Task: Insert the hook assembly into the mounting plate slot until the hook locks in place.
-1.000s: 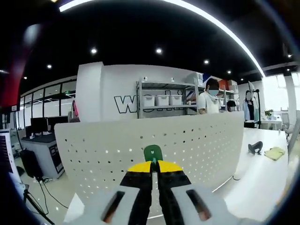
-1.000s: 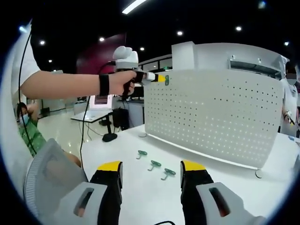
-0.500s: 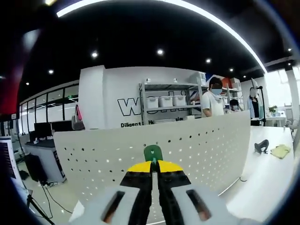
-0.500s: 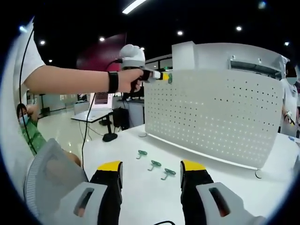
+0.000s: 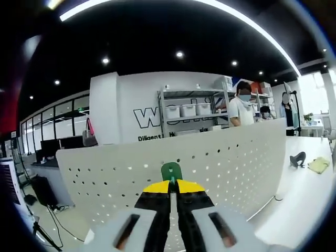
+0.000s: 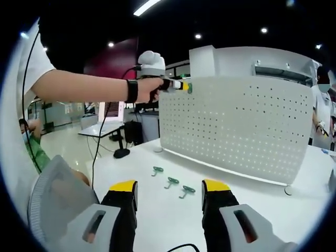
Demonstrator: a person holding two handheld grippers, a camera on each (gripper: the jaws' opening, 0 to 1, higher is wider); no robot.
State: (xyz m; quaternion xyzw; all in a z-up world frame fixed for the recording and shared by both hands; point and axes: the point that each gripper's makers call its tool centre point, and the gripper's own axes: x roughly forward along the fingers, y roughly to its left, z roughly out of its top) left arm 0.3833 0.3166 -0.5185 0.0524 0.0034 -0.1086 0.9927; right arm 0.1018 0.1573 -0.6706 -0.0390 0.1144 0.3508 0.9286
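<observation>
Left gripper view: wall sign behind the pegboard [image 5: 210, 157] is partly readable, big letters "W", smaller line under it starts "Diligent"; the rest is cut off by the shelf rack [image 5: 189, 110]. My left gripper [image 5: 171, 185] has its fingers pressed together, pinching the green hook [image 5: 171, 170] at the yellow tips, right at the pegboard's top edge. Can't tell whether the hook is in a hole. A person [image 5: 242, 107] stands behind the board on the right.

Right gripper view: my arm and left gripper [image 6: 176, 85] hold the hook [image 6: 187, 87] at the pegboard's [image 6: 236, 126] top left corner. Three more green hooks [image 6: 171, 182] lie on the white desk [image 6: 157, 210] in front of the board. My right gripper [image 6: 169, 202] hangs over the desk, fingers spread, holding nothing.
</observation>
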